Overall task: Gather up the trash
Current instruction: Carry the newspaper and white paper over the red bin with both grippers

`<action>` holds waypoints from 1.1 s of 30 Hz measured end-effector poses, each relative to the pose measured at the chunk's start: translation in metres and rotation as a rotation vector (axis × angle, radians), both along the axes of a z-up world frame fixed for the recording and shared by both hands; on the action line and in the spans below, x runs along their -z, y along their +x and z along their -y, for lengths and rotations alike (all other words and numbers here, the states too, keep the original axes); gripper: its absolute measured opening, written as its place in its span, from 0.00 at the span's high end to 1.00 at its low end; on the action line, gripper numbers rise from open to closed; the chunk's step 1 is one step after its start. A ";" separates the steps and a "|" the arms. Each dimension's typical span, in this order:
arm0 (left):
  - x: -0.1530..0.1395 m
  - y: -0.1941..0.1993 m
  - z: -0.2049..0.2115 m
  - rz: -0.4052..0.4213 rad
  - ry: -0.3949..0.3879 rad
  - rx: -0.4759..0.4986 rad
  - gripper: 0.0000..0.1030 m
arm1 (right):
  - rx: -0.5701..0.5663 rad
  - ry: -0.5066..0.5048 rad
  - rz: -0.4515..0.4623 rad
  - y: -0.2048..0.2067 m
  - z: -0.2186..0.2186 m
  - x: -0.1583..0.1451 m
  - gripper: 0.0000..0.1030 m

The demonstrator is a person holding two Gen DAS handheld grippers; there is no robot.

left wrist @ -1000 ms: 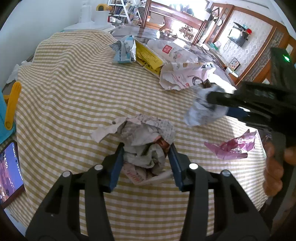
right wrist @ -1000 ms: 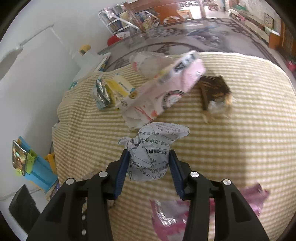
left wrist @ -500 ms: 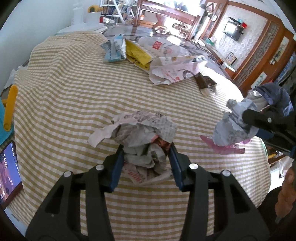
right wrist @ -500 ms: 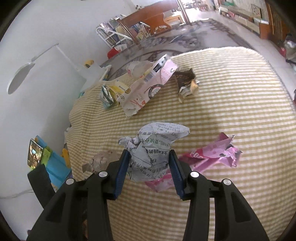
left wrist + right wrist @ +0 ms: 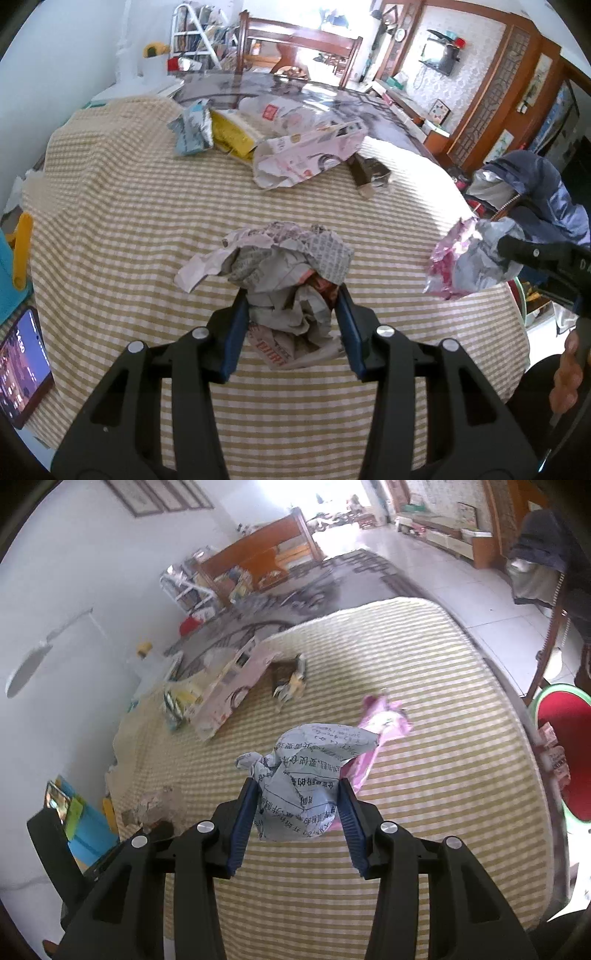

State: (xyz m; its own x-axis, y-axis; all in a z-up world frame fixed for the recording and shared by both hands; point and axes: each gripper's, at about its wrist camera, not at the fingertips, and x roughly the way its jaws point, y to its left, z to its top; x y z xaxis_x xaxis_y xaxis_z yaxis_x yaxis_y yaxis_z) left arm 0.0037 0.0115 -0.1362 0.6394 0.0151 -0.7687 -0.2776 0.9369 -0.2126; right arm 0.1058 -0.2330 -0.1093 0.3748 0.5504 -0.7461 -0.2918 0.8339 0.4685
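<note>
Jaws of left gripper (image 5: 291,325) clamped on crumpled newspaper (image 5: 284,280); right gripper (image 5: 297,812) clamping printed paper wad (image 5: 306,782) above worktop (image 5: 443,775), likely bound for red bin (image 5: 565,749).

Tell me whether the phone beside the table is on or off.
On: the phone screen is lit, showing a colourful picture.

Bright backlit daylight, fisheye-warped edges

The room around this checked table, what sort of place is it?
Probably a family living or dining room: a carved wooden bench, a wall shelf on patterned wallpaper, and a jacket draped over a chair.
</note>
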 end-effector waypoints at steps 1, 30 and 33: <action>-0.001 0.001 0.002 0.002 0.004 0.007 0.58 | 0.004 0.012 0.002 0.001 0.003 -0.002 0.58; -0.035 0.041 0.089 0.065 0.062 0.239 0.58 | 0.250 0.047 0.022 0.008 0.107 -0.003 0.57; -0.037 0.045 0.100 0.070 0.065 0.263 0.58 | 0.270 0.040 0.030 0.006 0.118 -0.004 0.57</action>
